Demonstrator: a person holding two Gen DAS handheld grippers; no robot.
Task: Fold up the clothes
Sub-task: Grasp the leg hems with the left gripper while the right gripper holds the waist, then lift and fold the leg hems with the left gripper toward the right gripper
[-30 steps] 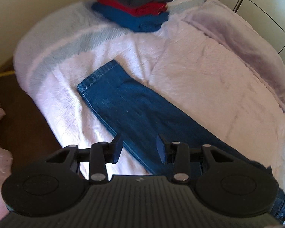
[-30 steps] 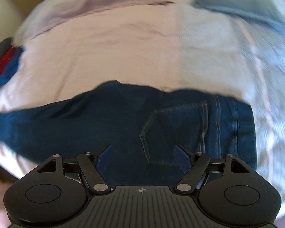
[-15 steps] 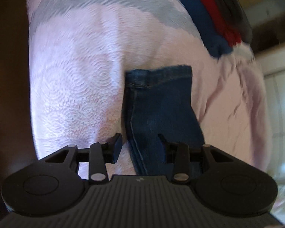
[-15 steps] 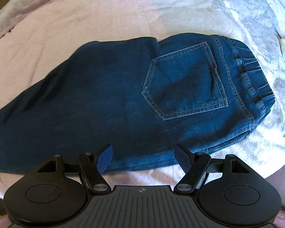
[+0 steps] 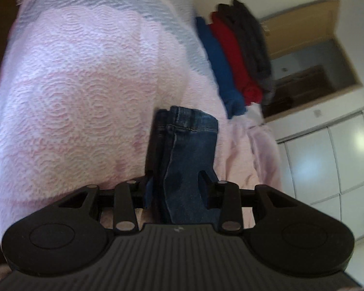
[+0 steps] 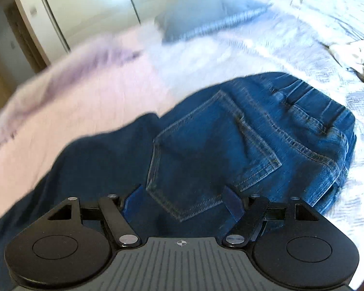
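**Jeans on bed, both tongs at the denim**

- Jeans [image 6: 230, 143]: dark blue denim, lying flat on the bed [image 5: 72, 92]. Back pocket faces up in the right wrist view, with the elastic waistband toward the right of that picture. Leg hem end [image 5: 189, 145] shows in the left wrist view.
- Left tongs [image 5: 176, 186]: jaws have just been closing, with the hem end of the leg between them; the fingers [image 5: 203, 181] lie close against the cloth on either side, but a firm pinch cannot be told.
- Right tongs [image 6: 182, 201]: jaws spread wide over the seat of the jeans, just below the pocket, gripping nothing.
- Bedspread: pink and grey-white, textured.
- Folded stack [image 5: 235, 55]: blue, red and dark grey garments, on the bed beyond the hem.
- Pillow [image 6: 206, 17]: grey-blue, near the head of the bed.
- Wardrobe doors [image 5: 327, 160]: white, beside the bed.
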